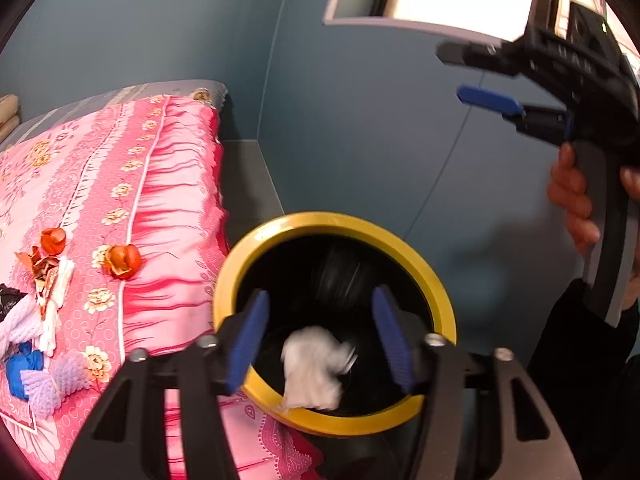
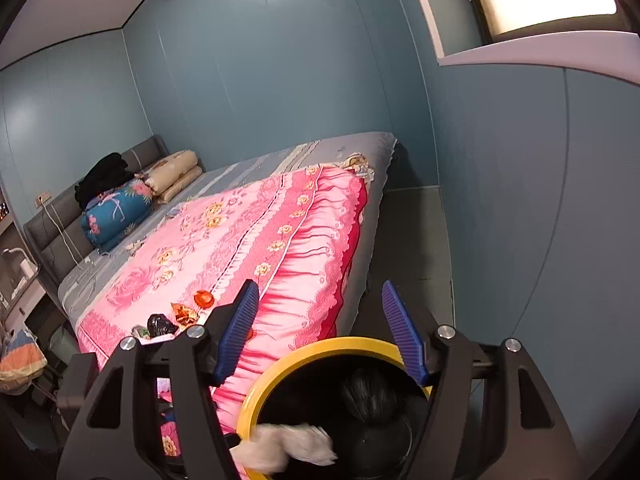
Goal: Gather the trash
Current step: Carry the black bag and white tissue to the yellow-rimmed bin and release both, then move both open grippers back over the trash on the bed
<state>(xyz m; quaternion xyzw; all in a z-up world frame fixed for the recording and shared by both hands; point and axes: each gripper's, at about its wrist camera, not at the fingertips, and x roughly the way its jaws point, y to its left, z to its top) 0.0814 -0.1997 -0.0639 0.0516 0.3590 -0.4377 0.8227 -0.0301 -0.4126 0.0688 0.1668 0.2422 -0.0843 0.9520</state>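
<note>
A black bin with a yellow rim [image 1: 332, 220] [image 2: 340, 346] stands on the floor against the bed's corner. My left gripper [image 1: 320, 340] is open right above its mouth. A crumpled white tissue [image 1: 314, 368] [image 2: 288, 448], blurred, is loose below the blue pads [image 1: 248, 340], touching neither. My right gripper [image 2: 320, 332] [image 1: 456, 74] is open too, above the bin's far rim, with nothing between its fingers. A dark blurred streak [image 2: 372, 396] shows inside the bin. Orange peels [image 1: 122, 260] [image 2: 204, 299], a foil wrapper [image 2: 186, 314], a black bag [image 2: 160, 324] and a blue crumple [image 1: 22, 368] lie on the bed.
A pink flowered cover [image 1: 160, 184] [image 2: 248, 240] hangs over the bed's edge beside the bin. Blue walls [image 2: 280, 80] close in behind and to the right. A strip of grey floor [image 2: 416, 240] runs between bed and wall. A hand [image 1: 572, 200] holds the right gripper's handle.
</note>
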